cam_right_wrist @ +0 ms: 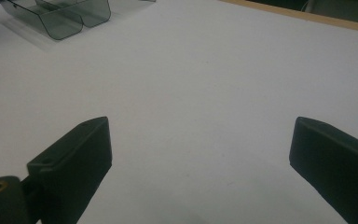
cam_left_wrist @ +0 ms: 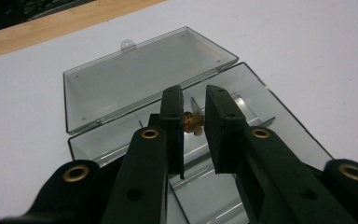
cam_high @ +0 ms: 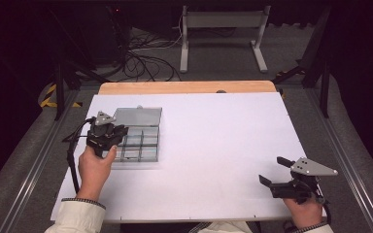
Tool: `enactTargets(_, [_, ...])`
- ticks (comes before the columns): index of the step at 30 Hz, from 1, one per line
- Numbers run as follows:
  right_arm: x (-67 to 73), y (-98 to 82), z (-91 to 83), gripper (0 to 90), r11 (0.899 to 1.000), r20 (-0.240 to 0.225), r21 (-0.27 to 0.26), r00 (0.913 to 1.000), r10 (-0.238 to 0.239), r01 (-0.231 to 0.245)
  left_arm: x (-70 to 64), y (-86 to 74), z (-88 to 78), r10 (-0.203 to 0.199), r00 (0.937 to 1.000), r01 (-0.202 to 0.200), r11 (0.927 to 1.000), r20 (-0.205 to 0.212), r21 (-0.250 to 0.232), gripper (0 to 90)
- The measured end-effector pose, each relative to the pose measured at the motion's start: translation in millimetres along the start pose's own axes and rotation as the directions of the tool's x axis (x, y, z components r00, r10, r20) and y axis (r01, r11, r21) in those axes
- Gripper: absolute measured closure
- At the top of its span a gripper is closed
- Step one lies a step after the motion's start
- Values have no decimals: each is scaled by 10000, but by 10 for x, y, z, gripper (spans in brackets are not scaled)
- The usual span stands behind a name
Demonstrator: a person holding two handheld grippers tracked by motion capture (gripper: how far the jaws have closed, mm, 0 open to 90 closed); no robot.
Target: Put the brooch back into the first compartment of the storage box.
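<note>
A clear plastic compartment box point(cam_high: 148, 145) lies open at the table's left, its lid point(cam_left_wrist: 135, 74) folded flat toward the far side. My left gripper point(cam_high: 118, 135) hovers over the box's near-left compartments. In the left gripper view, the left gripper point(cam_left_wrist: 194, 100) is shut on a small brass-coloured part point(cam_left_wrist: 192, 122), pinched a little below the tips and above the dividers. My right gripper point(cam_high: 274, 171) rests low at the table's front right, far from the box, open with nothing between its fingers. In the right gripper view, that gripper point(cam_right_wrist: 200, 130) faces bare white surface.
The white table top point(cam_high: 213, 145) stretches between the two grippers, with a wooden strip point(cam_high: 184, 87) along its far edge. A corner of the box point(cam_right_wrist: 65, 18) appears at the top left of the right gripper view. Cables and a metal stand lie on the floor beyond.
</note>
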State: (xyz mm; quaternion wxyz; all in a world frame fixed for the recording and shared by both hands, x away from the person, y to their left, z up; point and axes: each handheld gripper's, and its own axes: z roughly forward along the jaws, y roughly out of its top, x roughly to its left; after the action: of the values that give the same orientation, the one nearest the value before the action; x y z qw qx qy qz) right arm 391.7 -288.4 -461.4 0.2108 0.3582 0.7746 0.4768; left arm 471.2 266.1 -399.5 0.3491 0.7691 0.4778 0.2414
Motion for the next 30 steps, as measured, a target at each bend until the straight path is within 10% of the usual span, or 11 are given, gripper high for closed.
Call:
enactTargets(13, [2,0,1,64,10000,12,15,10000,-3,3,136,-68,159,-523,9970,551,9973,-572,489,776])
enactTargets(30, [4,-1,8,64,10000,5,27,10000,16,-16,250,-132,323,-110,9925,255,9927,-1219,1176,774])
